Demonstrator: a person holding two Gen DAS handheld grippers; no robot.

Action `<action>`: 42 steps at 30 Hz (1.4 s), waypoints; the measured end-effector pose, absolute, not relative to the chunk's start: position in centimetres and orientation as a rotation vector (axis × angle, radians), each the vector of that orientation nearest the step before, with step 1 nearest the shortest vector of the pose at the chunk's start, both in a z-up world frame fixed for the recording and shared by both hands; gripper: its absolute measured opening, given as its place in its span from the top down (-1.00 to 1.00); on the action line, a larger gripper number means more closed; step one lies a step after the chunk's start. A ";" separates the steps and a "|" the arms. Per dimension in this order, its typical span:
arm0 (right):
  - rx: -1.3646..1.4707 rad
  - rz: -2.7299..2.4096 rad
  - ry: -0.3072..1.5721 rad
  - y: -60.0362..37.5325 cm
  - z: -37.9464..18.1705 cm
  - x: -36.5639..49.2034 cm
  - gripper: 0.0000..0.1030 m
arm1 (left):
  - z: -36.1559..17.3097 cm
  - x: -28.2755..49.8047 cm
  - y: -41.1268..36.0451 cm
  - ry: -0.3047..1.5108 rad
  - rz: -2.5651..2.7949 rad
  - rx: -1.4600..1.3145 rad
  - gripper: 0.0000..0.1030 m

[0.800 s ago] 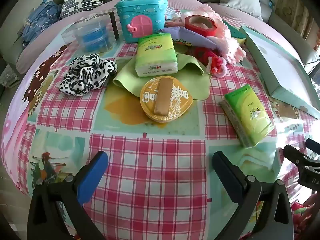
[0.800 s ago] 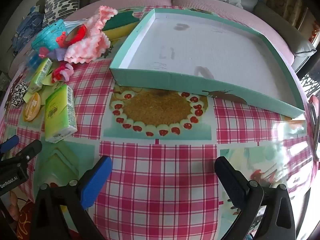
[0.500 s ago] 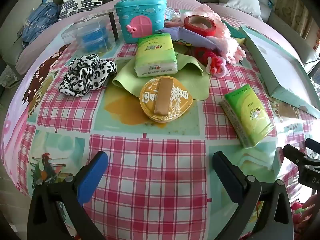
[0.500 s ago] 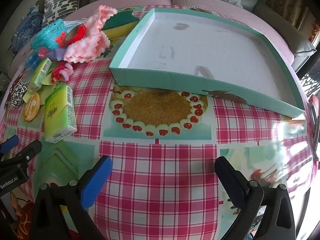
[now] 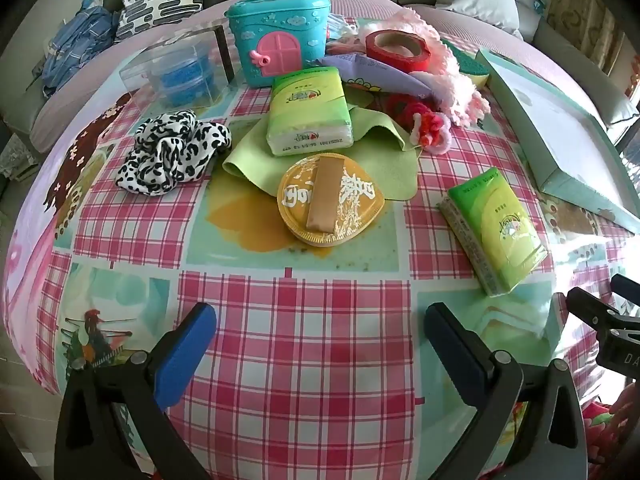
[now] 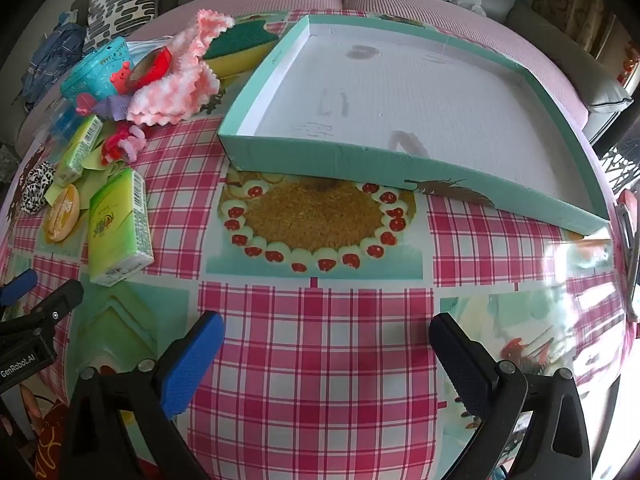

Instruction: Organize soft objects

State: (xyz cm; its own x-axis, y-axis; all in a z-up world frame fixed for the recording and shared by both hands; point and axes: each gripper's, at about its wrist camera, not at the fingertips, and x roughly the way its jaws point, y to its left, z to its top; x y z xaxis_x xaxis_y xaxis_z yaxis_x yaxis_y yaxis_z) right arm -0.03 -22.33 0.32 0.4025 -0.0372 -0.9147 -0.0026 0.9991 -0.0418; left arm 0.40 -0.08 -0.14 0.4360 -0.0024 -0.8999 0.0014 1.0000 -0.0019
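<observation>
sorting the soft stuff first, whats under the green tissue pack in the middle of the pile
The green tissue pack lies on a light green cloth, which spreads toward the round yellow packaged snack. The pack hides the cloth beneath it, and anything else underneath cannot be seen.

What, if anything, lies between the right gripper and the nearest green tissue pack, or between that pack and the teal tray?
Nothing visible. The right gripper hangs open over bare tablecloth, and the tissue pack lies apart from the clutter. Only open tablecloth separates it from the teal tray, which looks empty.
</observation>
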 end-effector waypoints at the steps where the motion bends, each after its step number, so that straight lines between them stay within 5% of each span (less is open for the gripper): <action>1: -0.040 -0.022 1.156 -22.3 0.3 0.0 -1.00 | -0.2 0.4 0.0 1.119 -0.003 -0.001 -1.00; 42: -0.028 -0.035 1.156 -22.4 0.3 -0.1 -1.00 | -0.4 0.3 -0.1 1.101 -0.010 0.005 -1.00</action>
State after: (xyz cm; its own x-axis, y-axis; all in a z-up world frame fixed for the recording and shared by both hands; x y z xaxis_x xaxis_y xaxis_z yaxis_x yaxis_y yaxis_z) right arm -0.07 -22.42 0.28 0.4025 -0.0427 -0.9144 0.0134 0.9991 -0.0408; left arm 0.33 -0.10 -0.36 0.4526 -0.0058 -0.8917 0.0111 0.9999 -0.0008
